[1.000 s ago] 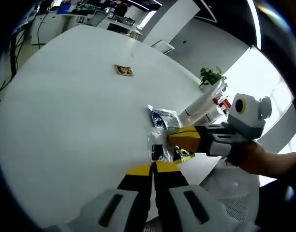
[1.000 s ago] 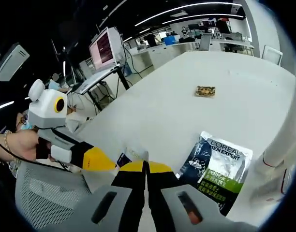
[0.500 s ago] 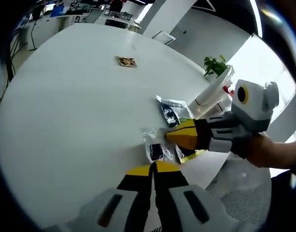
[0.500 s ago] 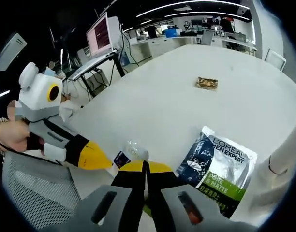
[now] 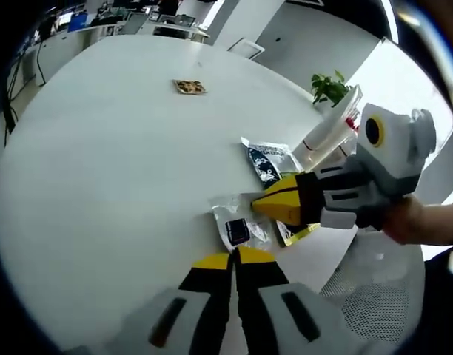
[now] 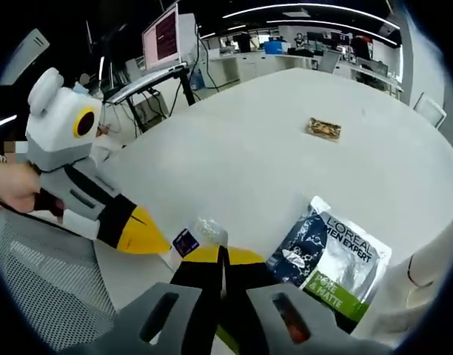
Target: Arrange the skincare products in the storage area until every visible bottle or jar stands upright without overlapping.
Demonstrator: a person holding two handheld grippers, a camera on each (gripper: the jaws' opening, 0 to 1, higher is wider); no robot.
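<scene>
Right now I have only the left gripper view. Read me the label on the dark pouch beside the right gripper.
Observer: In the right gripper view, the pouch reads L'Oreal Men Expert, with a green band at its lower end.
Operator: Tell me what stands beyond the table on that side.
Observer: A lit monitor on a stand, past the white table.
Operator: Report the left gripper from there.
Observer: The left gripper comes in from the left with its yellow jaws closed to a point, and a hand holds its handle.
</scene>
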